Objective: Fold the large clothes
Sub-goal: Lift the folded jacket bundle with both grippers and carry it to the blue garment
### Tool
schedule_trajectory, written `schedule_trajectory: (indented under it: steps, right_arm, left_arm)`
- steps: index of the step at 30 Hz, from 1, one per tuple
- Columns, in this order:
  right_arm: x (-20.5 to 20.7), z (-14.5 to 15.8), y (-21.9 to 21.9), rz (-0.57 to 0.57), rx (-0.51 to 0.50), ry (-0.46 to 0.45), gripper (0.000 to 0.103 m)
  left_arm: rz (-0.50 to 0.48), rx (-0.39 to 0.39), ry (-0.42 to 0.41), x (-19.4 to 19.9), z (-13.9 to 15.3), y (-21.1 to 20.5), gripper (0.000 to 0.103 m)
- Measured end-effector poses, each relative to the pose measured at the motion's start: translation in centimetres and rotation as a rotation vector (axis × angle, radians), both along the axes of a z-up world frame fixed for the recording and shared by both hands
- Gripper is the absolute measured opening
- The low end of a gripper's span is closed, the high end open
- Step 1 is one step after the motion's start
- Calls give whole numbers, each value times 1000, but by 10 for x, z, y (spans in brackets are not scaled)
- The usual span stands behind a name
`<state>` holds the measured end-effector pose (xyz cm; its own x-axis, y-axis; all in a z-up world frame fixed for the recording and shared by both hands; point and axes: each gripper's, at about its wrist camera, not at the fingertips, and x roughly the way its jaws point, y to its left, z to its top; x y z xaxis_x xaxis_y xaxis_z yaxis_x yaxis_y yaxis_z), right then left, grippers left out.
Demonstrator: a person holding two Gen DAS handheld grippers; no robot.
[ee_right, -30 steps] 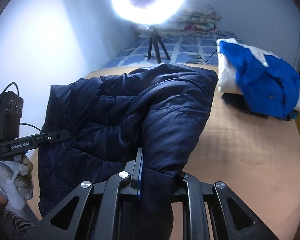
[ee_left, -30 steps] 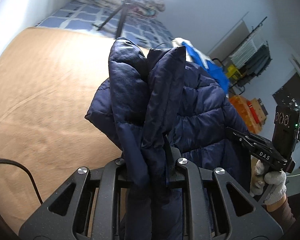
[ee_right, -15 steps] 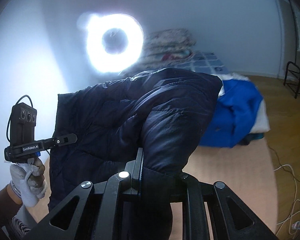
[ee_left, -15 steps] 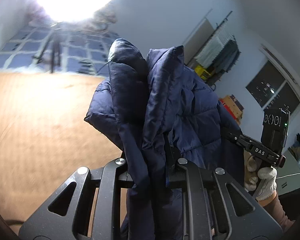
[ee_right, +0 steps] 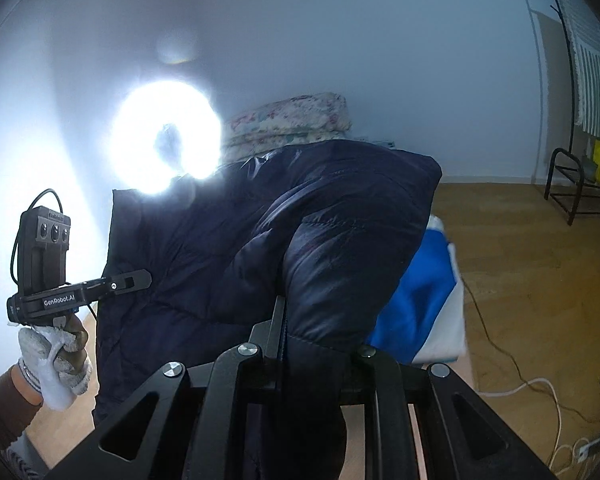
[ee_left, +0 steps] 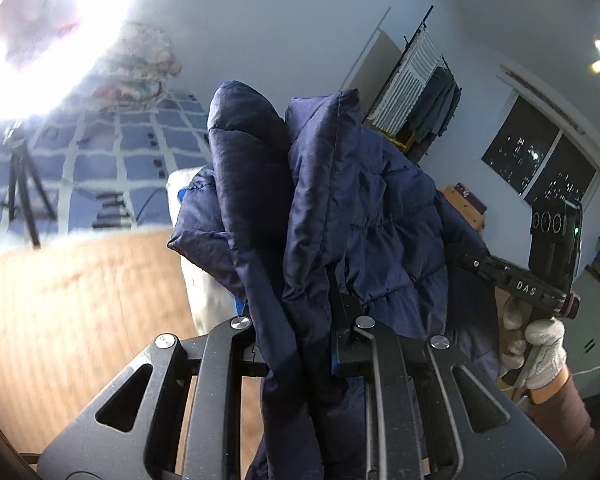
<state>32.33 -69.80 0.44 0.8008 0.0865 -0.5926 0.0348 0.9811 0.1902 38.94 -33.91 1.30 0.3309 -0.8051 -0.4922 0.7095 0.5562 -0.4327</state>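
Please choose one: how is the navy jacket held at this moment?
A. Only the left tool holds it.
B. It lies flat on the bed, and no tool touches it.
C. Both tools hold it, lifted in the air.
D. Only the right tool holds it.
C: the left tool and the right tool each pinch a bunch of the jacket, which hangs between them.

I'm working in a home bedroom: a bed with a blue checked cover [ee_left: 112, 152], folded floral quilts [ee_right: 292, 118] against the wall, a clothes rack [ee_left: 424, 80], wooden flooring [ee_right: 520, 240], and 1 dark window [ee_left: 540, 164].
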Motion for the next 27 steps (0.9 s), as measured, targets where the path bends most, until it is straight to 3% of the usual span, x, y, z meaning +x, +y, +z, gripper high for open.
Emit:
schedule_trajectory:
  steps: [5, 15, 21, 27]
  right_arm:
    - [38, -3, -40, -23, 24, -4, 14]
    - [89, -3, -104, -79, 40, -16, 14]
    - [118, -21, -132, -94, 47, 14, 14]
    - [148, -59, -140, -82, 43, 91, 14]
  left_arm:
    - [4, 15, -49, 31, 8, -41, 16]
    - [5, -18, -40, 87, 9, -111, 16]
    - [8, -2, -25, 104, -15, -131, 16]
    - [30, 29, 15, 121, -43, -134, 16]
